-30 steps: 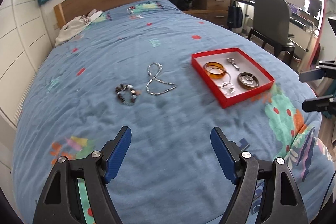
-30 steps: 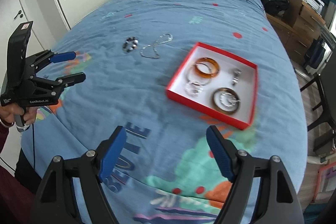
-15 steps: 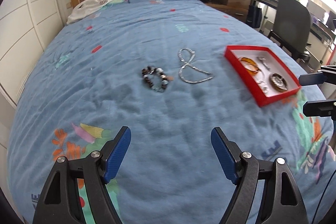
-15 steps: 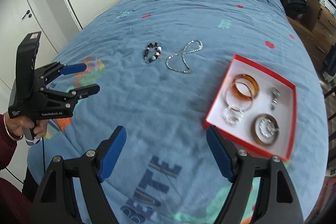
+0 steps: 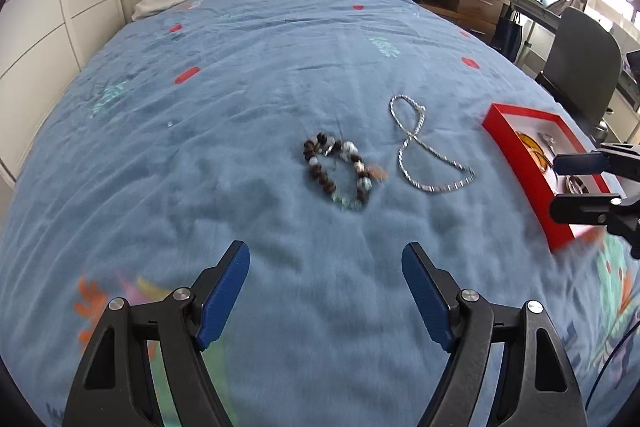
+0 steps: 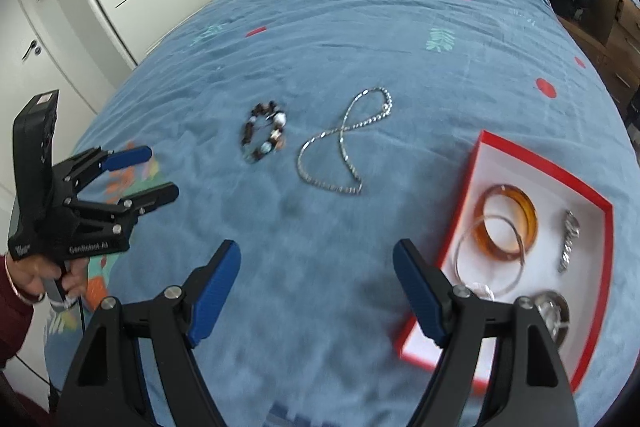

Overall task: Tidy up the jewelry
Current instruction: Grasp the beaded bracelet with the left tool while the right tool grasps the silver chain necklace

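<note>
1. Left gripper [image 5: 325, 281]: blue-padded black fingers wide apart, nothing held, above the wrinkled blue quilted bed cover [image 5: 240, 107].
2. Right gripper [image 6: 316, 281]: fingers equally wide, empty, beside the box.
3. Round bracelet of dark brown & pale beads [image 5: 340, 171] lies on the bed, just beside a silver chain necklace looped in a figure-eight [image 5: 424, 147].
4. Shallow square red cardboard box w/ white inside [image 6: 560, 167] holds an amber translucent bangle [image 6: 506, 223], thin clear ring bangle [image 6: 490, 259], small silver metal pieces [image 6: 570, 241].

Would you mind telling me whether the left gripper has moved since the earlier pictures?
Yes. In the right wrist view, the left gripper now sits nearer the beaded bracelet on the bed; in its own view the bracelet and necklace loom closer.
</note>
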Motion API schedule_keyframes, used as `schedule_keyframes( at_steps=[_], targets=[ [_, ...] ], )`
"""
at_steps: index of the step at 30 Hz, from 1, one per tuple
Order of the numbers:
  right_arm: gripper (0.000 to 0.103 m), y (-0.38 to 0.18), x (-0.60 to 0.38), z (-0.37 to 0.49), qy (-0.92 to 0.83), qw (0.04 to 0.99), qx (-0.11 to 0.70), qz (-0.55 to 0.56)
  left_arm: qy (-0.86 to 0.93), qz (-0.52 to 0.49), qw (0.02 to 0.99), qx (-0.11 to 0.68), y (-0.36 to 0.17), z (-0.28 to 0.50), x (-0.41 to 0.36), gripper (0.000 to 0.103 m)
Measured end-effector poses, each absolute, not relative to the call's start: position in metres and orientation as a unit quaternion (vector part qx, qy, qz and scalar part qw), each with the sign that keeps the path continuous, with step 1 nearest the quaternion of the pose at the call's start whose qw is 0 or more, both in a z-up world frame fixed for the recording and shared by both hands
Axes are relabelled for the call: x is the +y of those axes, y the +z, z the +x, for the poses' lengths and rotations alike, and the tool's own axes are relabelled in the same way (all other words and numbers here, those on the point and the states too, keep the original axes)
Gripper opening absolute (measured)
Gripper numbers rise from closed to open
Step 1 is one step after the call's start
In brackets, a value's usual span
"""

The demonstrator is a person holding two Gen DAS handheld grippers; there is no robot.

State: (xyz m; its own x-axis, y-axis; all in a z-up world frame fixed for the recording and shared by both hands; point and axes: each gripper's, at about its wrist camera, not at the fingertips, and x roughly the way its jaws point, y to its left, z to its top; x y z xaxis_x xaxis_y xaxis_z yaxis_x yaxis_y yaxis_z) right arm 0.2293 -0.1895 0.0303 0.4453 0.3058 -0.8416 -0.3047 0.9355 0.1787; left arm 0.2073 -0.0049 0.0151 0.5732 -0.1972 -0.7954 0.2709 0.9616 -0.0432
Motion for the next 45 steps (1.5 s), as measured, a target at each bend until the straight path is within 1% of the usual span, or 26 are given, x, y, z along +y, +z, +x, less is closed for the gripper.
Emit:
schedule_keyframes(
  at_steps=[10,18,20,23,26,28,30,32,34,35,36,37,38,39,40,42,45],
  targets=[
    [0.078,0.008,-0.186,0.295,0.156,0.851,0.5,0.04,-0.139,0.054,0.876,0.46,-0.017,0.267,-0.032,0.079],
    [0.078,-0.019,-0.179,0.338,0.142,0.844,0.514,0.064,-0.125,0.053,0.875,0.464,-0.037,0.291,-0.035,0.079],
    [0.078,-0.027,-0.177,0.347,0.14,0.84,0.519,0.069,-0.122,0.056,0.878,0.46,-0.04,0.293,-0.033,0.078],
    [0.078,-0.036,-0.173,0.357,0.136,0.839,0.522,0.072,-0.118,0.058,0.881,0.454,-0.042,0.295,-0.026,0.072],
    [0.077,-0.041,-0.167,0.363,0.135,0.839,0.523,0.066,-0.118,0.055,0.884,0.449,-0.043,0.295,-0.018,0.065],
    [0.077,-0.043,-0.164,0.364,0.134,0.84,0.523,0.061,-0.117,0.053,0.885,0.447,-0.042,0.295,-0.012,0.058],
    [0.076,-0.044,-0.16,0.365,0.133,0.841,0.521,0.054,-0.116,0.048,0.886,0.446,-0.041,0.295,-0.005,0.054],
    [0.073,-0.044,-0.157,0.367,0.132,0.842,0.521,0.048,-0.113,0.042,0.887,0.446,-0.041,0.297,0.002,0.05],
    [0.062,-0.045,-0.157,0.368,0.129,0.843,0.52,0.043,-0.11,0.037,0.888,0.445,-0.04,0.297,0.008,0.044],
    [0.058,-0.045,-0.158,0.367,0.126,0.844,0.519,0.043,-0.109,0.033,0.888,0.445,-0.04,0.298,0.011,0.042],
    [0.05,-0.045,-0.159,0.367,0.124,0.845,0.519,0.044,-0.108,0.03,0.888,0.446,-0.039,0.298,0.013,0.037],
    [0.041,-0.046,-0.16,0.367,0.12,0.846,0.518,0.046,-0.107,0.027,0.889,0.445,-0.039,0.298,0.015,0.029],
    [0.037,-0.046,-0.162,0.367,0.117,0.846,0.518,0.049,-0.103,0.023,0.889,0.445,-0.038,0.299,0.018,0.025],
    [0.029,-0.045,-0.165,0.367,0.117,0.846,0.518,0.052,-0.101,0.019,0.89,0.444,-0.037,0.299,0.021,0.018],
    [0.018,-0.045,-0.166,0.366,0.118,0.846,0.517,0.057,-0.099,0.016,0.89,0.444,-0.037,0.299,0.023,0.015],
    [0.008,-0.044,-0.171,0.363,0.123,0.846,0.515,0.065,-0.099,0.007,0.891,0.443,-0.034,0.297,0.028,0.012],
    [0.003,-0.038,-0.175,0.355,0.129,0.85,0.506,0.072,-0.096,0.006,0.894,0.438,-0.028,0.291,0.031,0.012]
  ],
)
